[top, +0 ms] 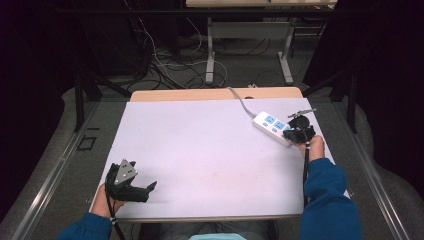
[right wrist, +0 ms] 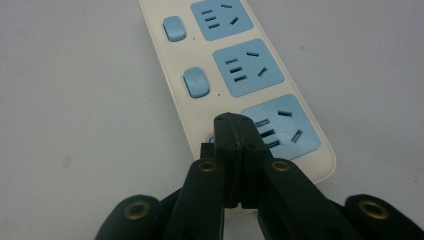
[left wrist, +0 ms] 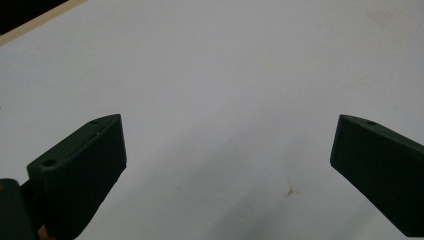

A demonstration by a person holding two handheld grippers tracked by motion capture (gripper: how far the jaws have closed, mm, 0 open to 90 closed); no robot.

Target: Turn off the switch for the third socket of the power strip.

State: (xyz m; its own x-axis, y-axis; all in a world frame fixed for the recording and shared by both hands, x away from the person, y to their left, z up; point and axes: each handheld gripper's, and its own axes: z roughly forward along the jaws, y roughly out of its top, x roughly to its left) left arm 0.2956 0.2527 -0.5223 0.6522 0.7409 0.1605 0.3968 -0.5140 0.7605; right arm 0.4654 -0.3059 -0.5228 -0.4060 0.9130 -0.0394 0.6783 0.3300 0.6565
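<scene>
Right gripper jaws closed, tips over power strip switch.

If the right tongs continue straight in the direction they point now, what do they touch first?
Probably the white plastic power strip: the shut right tongs already sit over its nearest blue switch, beside the nearest blue socket. Contact is unclear.

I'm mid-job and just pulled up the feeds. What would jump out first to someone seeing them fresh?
The white power strip with blue sockets, at the table's far right, stands out. The right gripper is shut, its tips over the strip's nearest switch, beside the last socket. The left gripper is wide open over bare white table at the near left corner.
</scene>
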